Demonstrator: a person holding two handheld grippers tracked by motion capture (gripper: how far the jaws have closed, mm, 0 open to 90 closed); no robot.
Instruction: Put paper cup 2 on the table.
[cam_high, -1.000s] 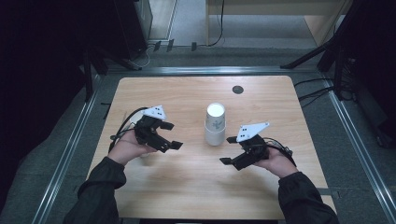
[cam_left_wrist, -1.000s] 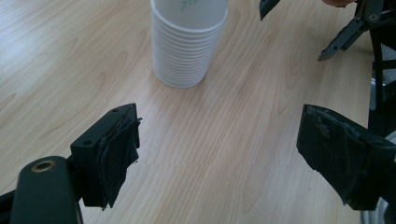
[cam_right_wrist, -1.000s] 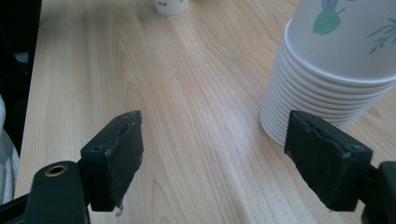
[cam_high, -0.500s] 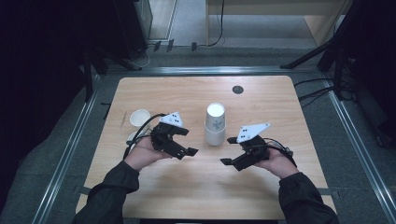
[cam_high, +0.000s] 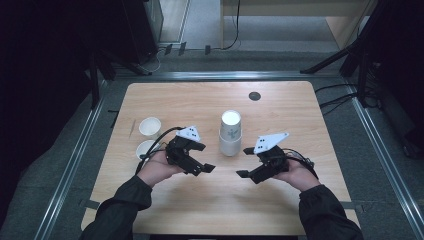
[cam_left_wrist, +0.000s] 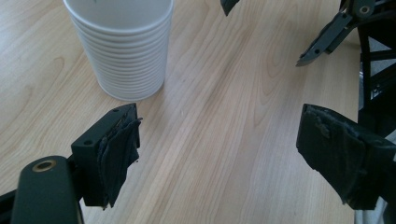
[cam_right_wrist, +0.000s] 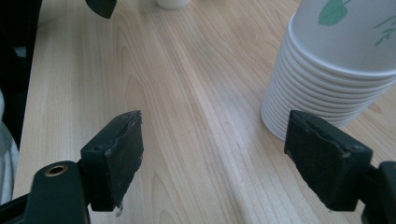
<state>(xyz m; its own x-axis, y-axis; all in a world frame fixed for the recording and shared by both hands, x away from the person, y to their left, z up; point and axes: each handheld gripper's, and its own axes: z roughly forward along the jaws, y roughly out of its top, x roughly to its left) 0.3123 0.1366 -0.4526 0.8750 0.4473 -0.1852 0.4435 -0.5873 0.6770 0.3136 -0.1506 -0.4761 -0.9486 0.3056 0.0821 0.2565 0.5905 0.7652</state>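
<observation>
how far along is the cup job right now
Done: two single cups sit apart at the table's left. In hand: nothing; the left gripper and right gripper flank the upside-down cup stack, both open. Left: probably the many cups in that stack.

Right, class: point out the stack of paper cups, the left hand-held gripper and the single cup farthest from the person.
stack of paper cups (cam_high: 230, 134), high view, side wall
left hand-held gripper (cam_high: 201, 157), high view, between fingertips
single cup (cam_high: 149, 127), high view, rim

Tall stack of white paper cups (cam_high: 230, 132) mid-table between my grippers, two single white paper cups (cam_high: 149, 126) left behind my left gripper (cam_high: 200, 166), my right gripper (cam_high: 247, 162) right of the stack.
</observation>
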